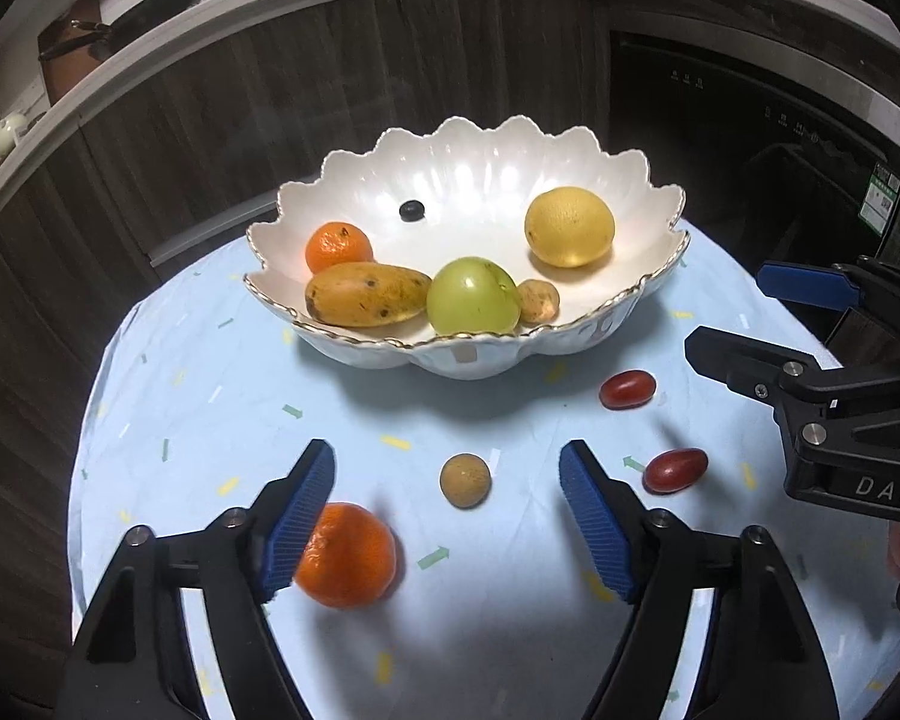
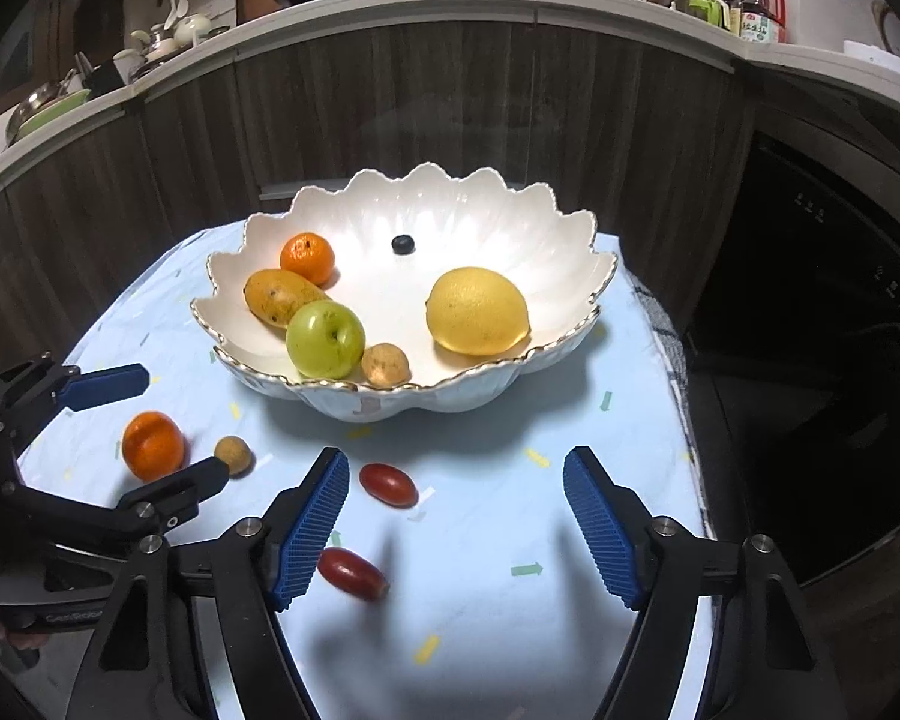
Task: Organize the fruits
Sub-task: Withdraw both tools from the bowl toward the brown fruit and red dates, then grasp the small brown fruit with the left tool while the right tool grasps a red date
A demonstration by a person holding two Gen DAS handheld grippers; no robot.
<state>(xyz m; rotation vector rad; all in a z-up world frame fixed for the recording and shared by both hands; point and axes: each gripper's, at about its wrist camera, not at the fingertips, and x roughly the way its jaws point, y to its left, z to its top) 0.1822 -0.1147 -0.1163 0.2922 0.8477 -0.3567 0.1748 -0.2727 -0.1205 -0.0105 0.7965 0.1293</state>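
Both tools released: my left tool point(image 1: 447, 516) nearest the orange point(image 1: 347, 555), right tool point(image 2: 456, 525) nearest the near red fruit point(image 2: 352, 573), lying lengthwise left-right.

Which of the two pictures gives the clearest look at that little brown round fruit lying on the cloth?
The left wrist view: the little brown fruit lies in the open, fully visible between the left tool's blue fingers. In the right wrist view the same fruit sits far off to the side, smaller, with a black fingertip covering part of it.
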